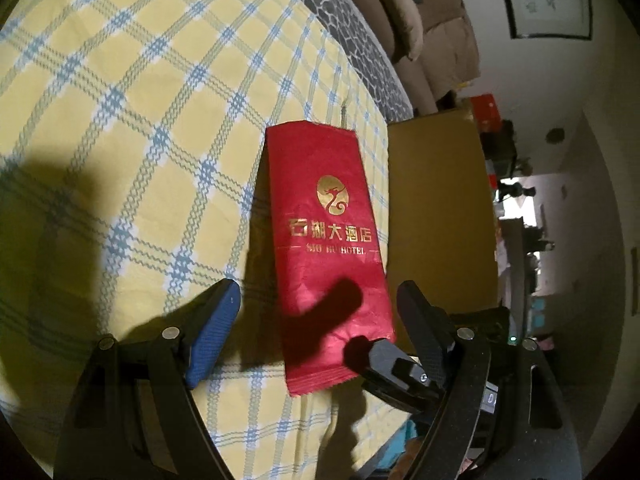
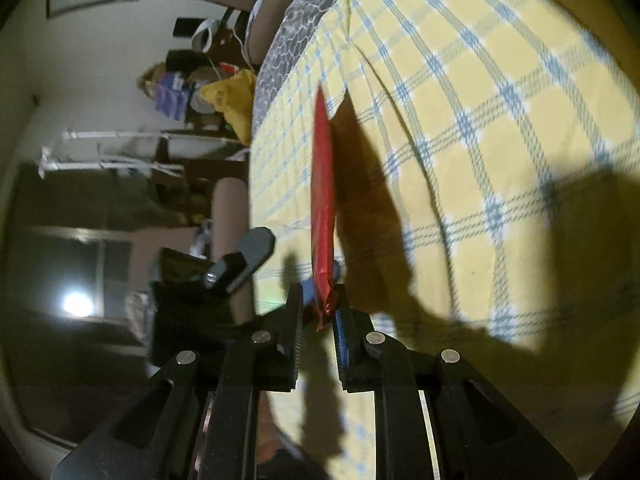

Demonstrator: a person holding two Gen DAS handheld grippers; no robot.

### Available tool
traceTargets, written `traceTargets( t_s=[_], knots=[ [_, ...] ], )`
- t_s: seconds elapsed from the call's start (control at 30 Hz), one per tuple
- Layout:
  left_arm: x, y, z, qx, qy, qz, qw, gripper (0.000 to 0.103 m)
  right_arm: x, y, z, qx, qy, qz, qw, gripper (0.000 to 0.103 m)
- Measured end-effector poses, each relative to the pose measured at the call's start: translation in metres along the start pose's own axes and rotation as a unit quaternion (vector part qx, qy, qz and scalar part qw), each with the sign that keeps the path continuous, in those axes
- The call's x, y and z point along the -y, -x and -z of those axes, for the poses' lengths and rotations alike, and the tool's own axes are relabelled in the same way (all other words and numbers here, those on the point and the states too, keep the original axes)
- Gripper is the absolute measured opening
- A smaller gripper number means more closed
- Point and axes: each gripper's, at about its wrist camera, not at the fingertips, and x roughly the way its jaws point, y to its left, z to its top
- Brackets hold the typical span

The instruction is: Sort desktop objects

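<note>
A red packet with gold hotel lettering [image 1: 324, 240] is held up above the yellow checked tablecloth [image 1: 140, 120]. My left gripper [image 1: 320, 300] is open, its blue and black fingers on either side of the packet's lower part without touching it. The right gripper's black finger tip [image 1: 394, 364] grips the packet's lower right corner. In the right wrist view the packet [image 2: 323, 200] shows edge-on, and my right gripper [image 2: 320, 300] is shut on its near end. One finger of the left gripper [image 2: 250, 258] shows to the left of it.
The tablecloth [image 2: 480, 140] covers the table, with a grey patterned border [image 1: 360, 40] at its far edge. A brown cardboard box [image 1: 436, 208] stands beyond the table edge. A sofa [image 1: 400, 12], shelves and clutter lie further off.
</note>
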Motion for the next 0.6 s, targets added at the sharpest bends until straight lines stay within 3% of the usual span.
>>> traceTargets(
  t_s=[0.1, 0.17, 0.23, 0.43, 0.6],
  knots=[
    [-0.001, -0.002, -0.003, 0.000, 0.005, 0.017, 0.9998, 0.069, -0.001, 0.003, -0.001, -0.006, -0.010, -0.012, 1.000, 0.015],
    [0.000, -0.003, -0.005, -0.004, 0.003, 0.027, 0.9996, 0.026, -0.003, 0.002, -0.002, -0.011, -0.006, -0.009, 1.000, 0.015],
    [0.006, -0.006, -0.006, -0.006, -0.013, 0.015, 0.9998, 0.013, -0.008, 0.001, -0.001, -0.014, 0.007, 0.007, 1.000, 0.015],
    [0.026, -0.005, -0.003, 0.000, -0.066, -0.016, 0.9977, 0.011, -0.030, -0.005, 0.005, -0.001, 0.099, 0.095, 0.991, 0.015],
    [0.039, 0.004, 0.005, 0.007, -0.091, -0.014, 0.9957, 0.011, -0.052, -0.004, 0.014, 0.019, 0.173, 0.145, 0.974, 0.015]
  ],
)
